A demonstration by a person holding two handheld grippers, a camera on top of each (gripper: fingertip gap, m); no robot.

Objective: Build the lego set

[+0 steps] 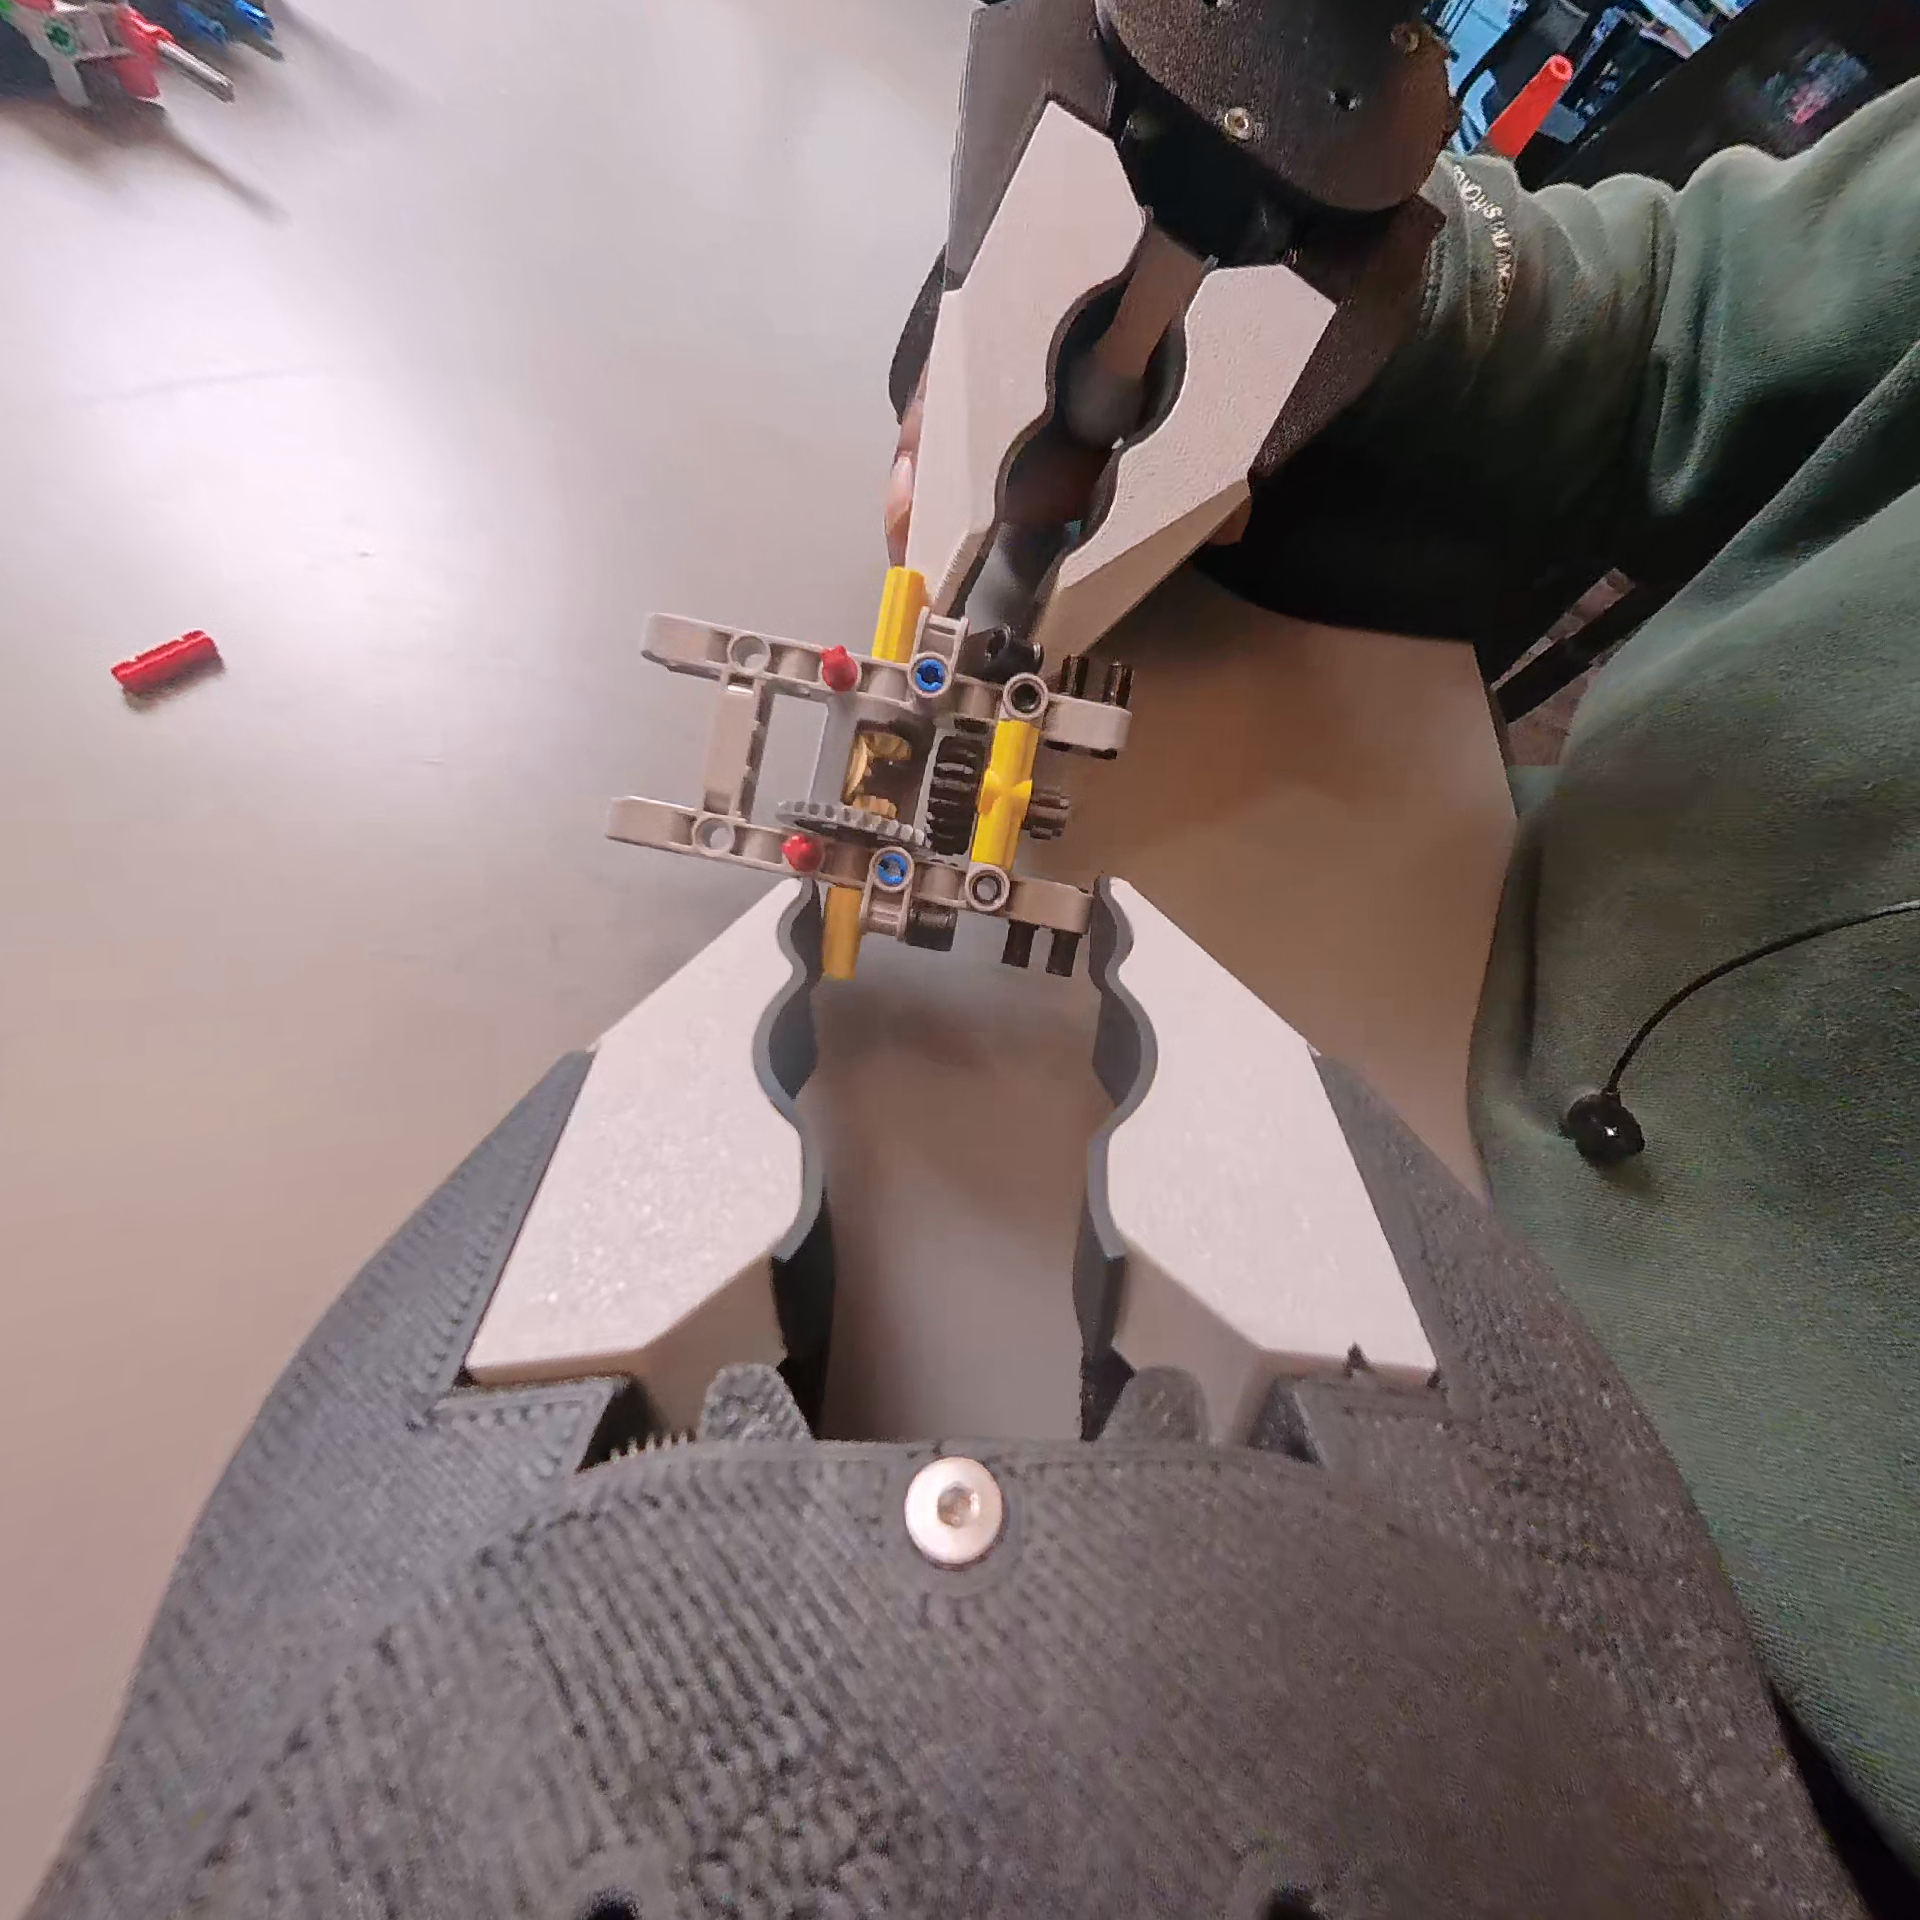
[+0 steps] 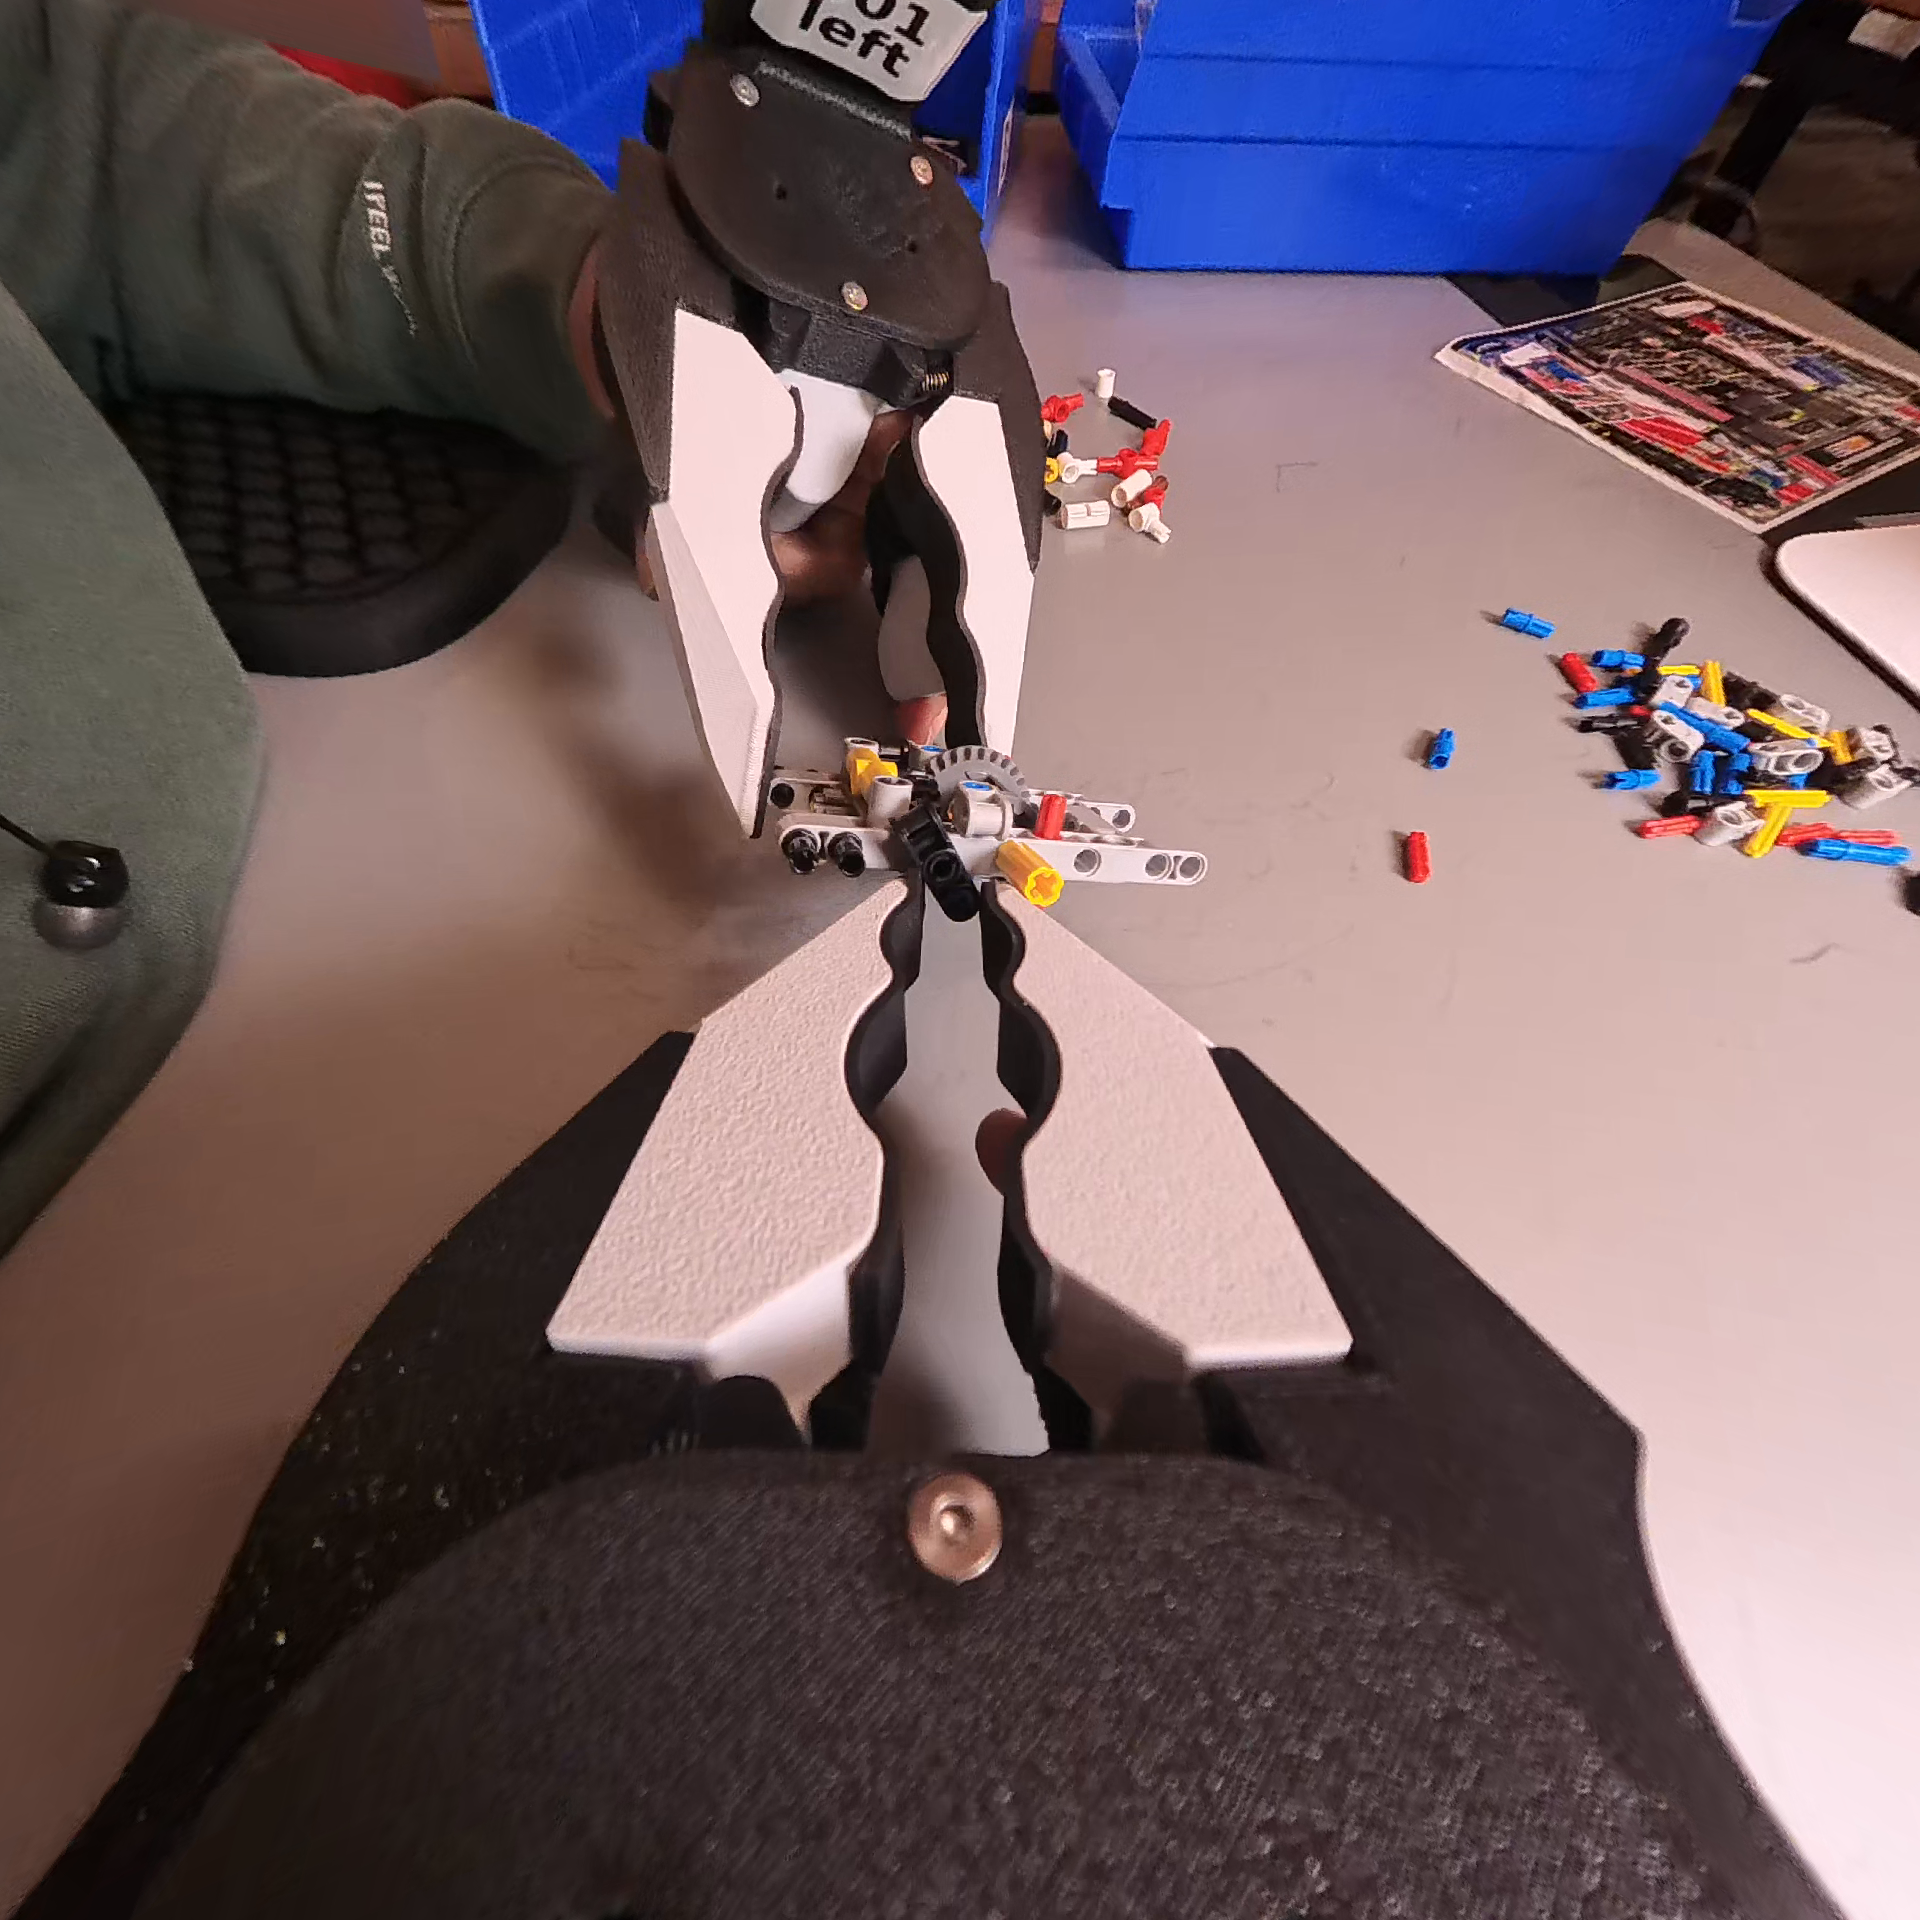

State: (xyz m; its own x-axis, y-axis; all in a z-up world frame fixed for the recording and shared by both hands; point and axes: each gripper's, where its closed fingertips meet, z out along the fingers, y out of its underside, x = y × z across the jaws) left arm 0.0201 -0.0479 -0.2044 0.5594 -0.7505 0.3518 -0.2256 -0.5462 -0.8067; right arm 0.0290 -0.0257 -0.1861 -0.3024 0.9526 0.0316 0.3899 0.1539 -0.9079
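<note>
Bracing the grey beam-and-gear lego frame (image 1: 868, 784) between both tools was the step in hand. Left wrist view: left gripper (image 1: 951, 899) clamped across the frame's near edge, above the pale table (image 1: 364, 416). A loose red pin (image 1: 166, 660) lay well apart.

Right wrist view: right gripper (image 2: 951, 894) pinched a small black connector (image 2: 940, 847) against the frame; seating it calls for a straight push. Blue plastic bins (image 2: 1351, 135) stood behind, contents hidden.
</note>
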